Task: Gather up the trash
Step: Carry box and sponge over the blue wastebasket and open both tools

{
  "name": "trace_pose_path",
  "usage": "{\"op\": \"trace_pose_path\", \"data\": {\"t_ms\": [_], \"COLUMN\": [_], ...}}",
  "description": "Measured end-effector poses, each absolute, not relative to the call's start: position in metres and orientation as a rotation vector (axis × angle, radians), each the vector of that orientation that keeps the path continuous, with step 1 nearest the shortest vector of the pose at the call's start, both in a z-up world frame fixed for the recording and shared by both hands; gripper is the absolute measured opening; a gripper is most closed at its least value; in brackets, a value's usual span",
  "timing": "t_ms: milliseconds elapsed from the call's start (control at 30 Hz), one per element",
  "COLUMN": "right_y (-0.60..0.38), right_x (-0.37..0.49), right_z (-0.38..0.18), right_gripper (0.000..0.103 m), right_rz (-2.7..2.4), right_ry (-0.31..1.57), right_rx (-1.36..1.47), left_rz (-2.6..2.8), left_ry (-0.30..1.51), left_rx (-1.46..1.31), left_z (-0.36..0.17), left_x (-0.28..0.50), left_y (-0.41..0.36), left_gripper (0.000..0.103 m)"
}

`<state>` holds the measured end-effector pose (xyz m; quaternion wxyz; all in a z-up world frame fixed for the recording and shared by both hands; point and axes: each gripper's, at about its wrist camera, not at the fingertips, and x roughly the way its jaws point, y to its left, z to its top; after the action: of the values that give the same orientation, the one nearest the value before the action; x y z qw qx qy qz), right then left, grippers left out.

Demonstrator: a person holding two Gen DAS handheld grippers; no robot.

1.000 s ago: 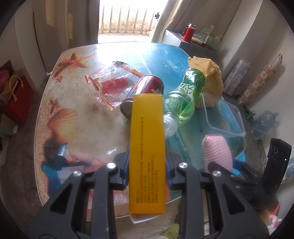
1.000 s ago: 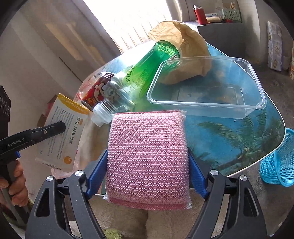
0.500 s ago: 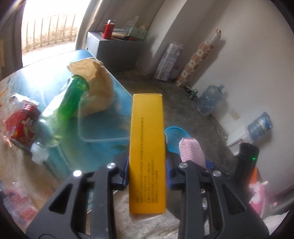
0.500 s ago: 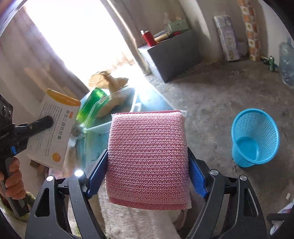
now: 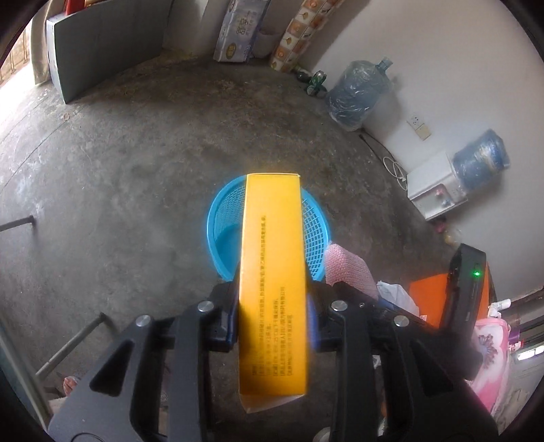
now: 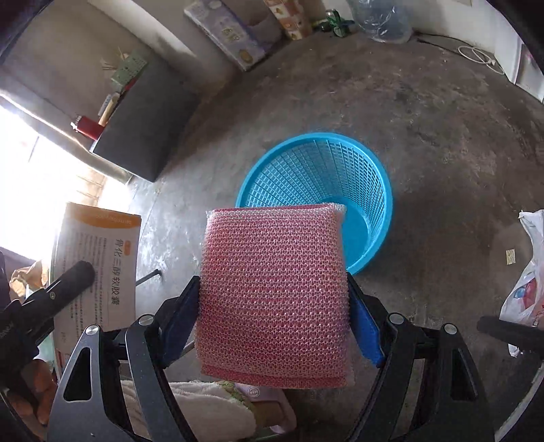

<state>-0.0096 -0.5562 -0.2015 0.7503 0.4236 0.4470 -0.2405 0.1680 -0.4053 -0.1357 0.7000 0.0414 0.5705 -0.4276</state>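
Observation:
My left gripper (image 5: 273, 312) is shut on a long yellow box (image 5: 272, 272), whose far end hangs over the blue mesh basket (image 5: 221, 217) on the concrete floor. My right gripper (image 6: 275, 319) is shut on a pink mesh sponge (image 6: 272, 292), held above and just this side of the same blue basket (image 6: 316, 170), which looks empty. The sponge (image 5: 346, 268) shows at the right of the left wrist view. The box's white printed face (image 6: 102, 268) and the left gripper's finger (image 6: 68, 282) show at the left of the right wrist view.
A grey cabinet (image 6: 139, 125) with a red canister stands by the bright window. Two water jugs (image 5: 357, 91) and a white dispenser (image 5: 431, 187) line the wall. Tissue packs (image 5: 238, 30) lean at the back. A white plastic bag (image 6: 523, 282) lies on the floor at right.
Both grippers swung away from the table and tilted down over the floor. The table with its bottle, can and clear tub has left view; the blue basket now sits beneath the box and sponge.

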Motion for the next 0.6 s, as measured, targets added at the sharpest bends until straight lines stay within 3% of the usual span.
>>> {"op": "trace_pose_path", "data": {"t_ms": [133,267,400,600], "right_y": [-0.586,-0.611,-0.622,-0.627], "right_x": [0.02,0.041,0.046,0.038], "right_z": [-0.232,-0.253,-0.264,-0.261], "right_gripper": [0.079,0.081,0.082,0.082], "right_rz": [-0.572,-0.611,-0.631,-0.651], "right_ry": [1.024,1.053,1.07,1.028], "right_rx": [0.882,0.822,0.779,0.778], "left_rz": [-0.928,-0.888,-0.86,-0.867], "left_ry": [1.342,1.38,1.447,1.378], "left_rx": [0.058,0.084,0.012,0.002], "left_z": [-0.183,-0.226,-0.247,-0.231], "left_x": [0.19,0.206,0.215,0.218], "left_y": [-0.44,-0.47,-0.465,-0.456], "left_gripper": [0.029,0.06,0.063,0.065]}}
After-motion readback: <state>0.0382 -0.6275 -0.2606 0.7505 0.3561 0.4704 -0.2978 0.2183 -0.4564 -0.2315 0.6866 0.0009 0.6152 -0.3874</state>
